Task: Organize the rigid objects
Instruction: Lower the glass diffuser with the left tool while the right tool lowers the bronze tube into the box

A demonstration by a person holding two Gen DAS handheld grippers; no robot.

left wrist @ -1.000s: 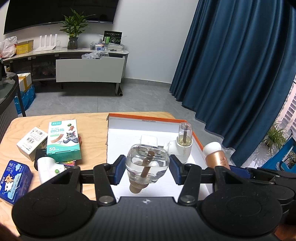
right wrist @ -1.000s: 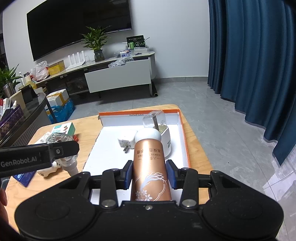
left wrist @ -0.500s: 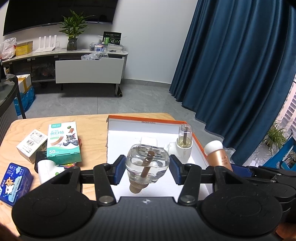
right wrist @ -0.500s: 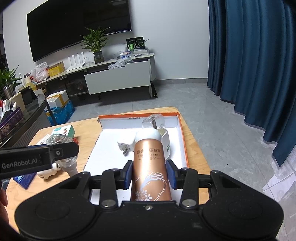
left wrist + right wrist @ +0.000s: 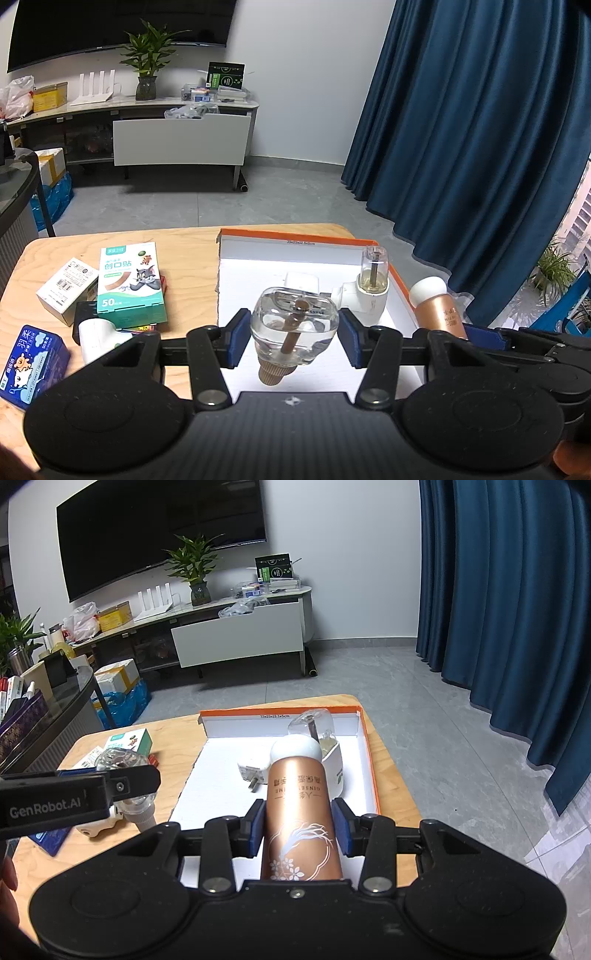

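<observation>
My left gripper (image 5: 294, 341) is shut on a clear glass bottle (image 5: 293, 325) with a brown wick and ribbed cap, held above the near edge of the white tray with orange rim (image 5: 295, 236). My right gripper (image 5: 298, 827) is shut on a copper bottle (image 5: 299, 812) with a white cap, held above the tray's (image 5: 364, 738) near right part. In the tray stand a white plug-in vaporiser with a clear bottle (image 5: 371, 284) and a white charger plug (image 5: 301, 282). The copper bottle (image 5: 436, 308) also shows in the left wrist view.
On the wooden table (image 5: 184, 254) left of the tray lie a green plaster box (image 5: 129, 282), a white box (image 5: 66, 286), a blue tissue pack (image 5: 27, 360) and a white device (image 5: 98, 334). A TV cabinet (image 5: 236, 635) stands across the floor; blue curtains (image 5: 498, 590) hang at right.
Both grippers have drawn back slightly from the tray with their bottles still held. Nothing was let go.
</observation>
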